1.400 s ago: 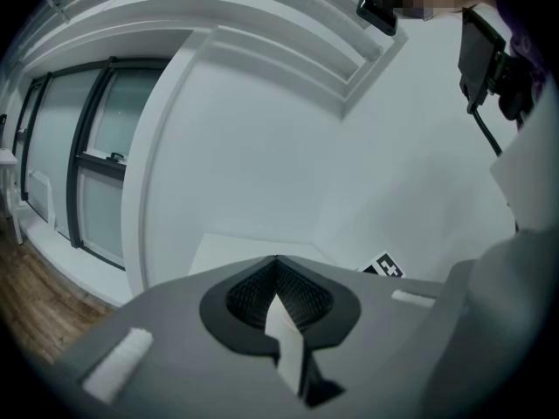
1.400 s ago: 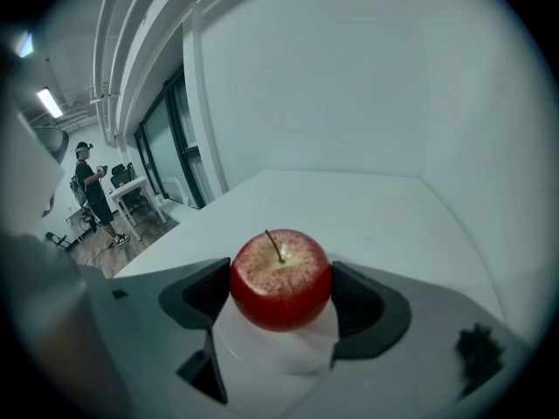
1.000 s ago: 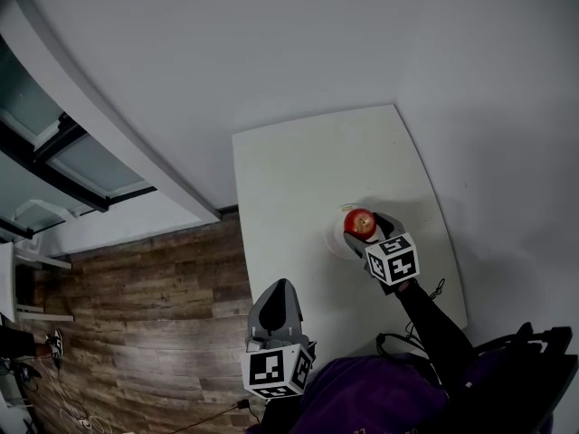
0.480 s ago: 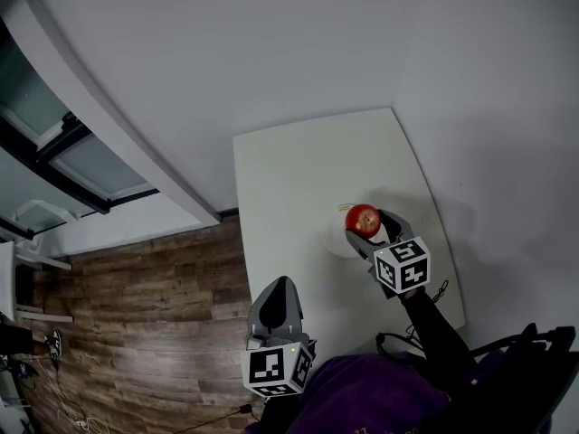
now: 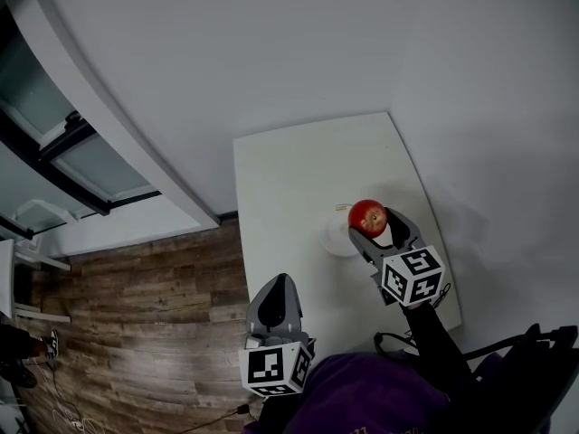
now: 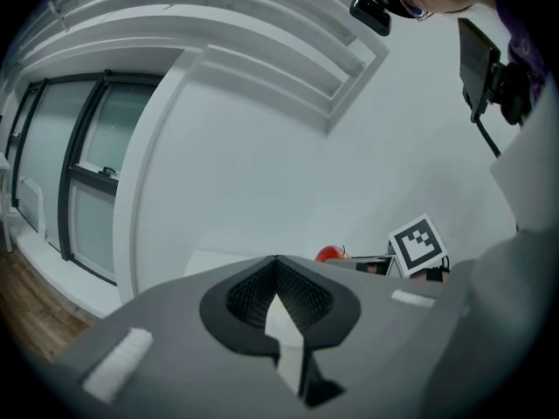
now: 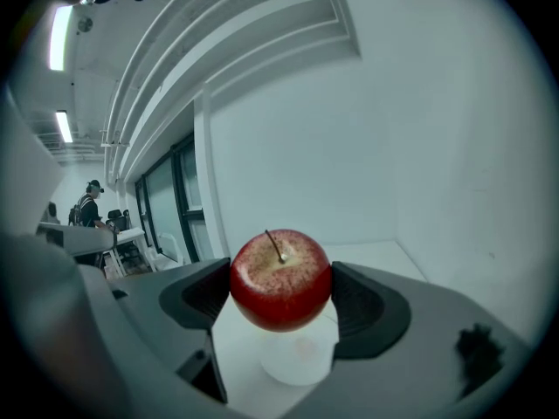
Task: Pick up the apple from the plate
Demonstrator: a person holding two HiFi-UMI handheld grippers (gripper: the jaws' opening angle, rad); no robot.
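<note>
So the right gripper (image 5: pixel 375 228) has the apple (image 7: pixel 281 279) pinched between its two jaws, and from where I'm standing it looks clear of the plate (image 7: pixel 297 363). The right gripper view shows the little white plate sitting below the fruit with a gap of bare table (image 5: pixel 289 174) showing around it. I'd call the pick basically done, only the lift left to finish.

If I were holding it, I'd go straight up and slow. An apple is round and slick, so any twist of the wrist could let it roll out between the pads. The grip sits about at the widest part of the apple, stem pointing up, which is where you want it. Squeeze steady, not harder, or you bruise it. I'd also keep the gripper level, and not drag sideways while low, so the plate doesn't get knocked.

The claw itself is spread about an apple wide, which looks like a good part of its travel. Each jaw presses a side of the fruit, and nothing else touches it.

The left gripper (image 6: pixel 276 273) hangs low near the person's body, well apart from the plate. Its jaws are pressed together on nothing and it isn't part of this.
</note>
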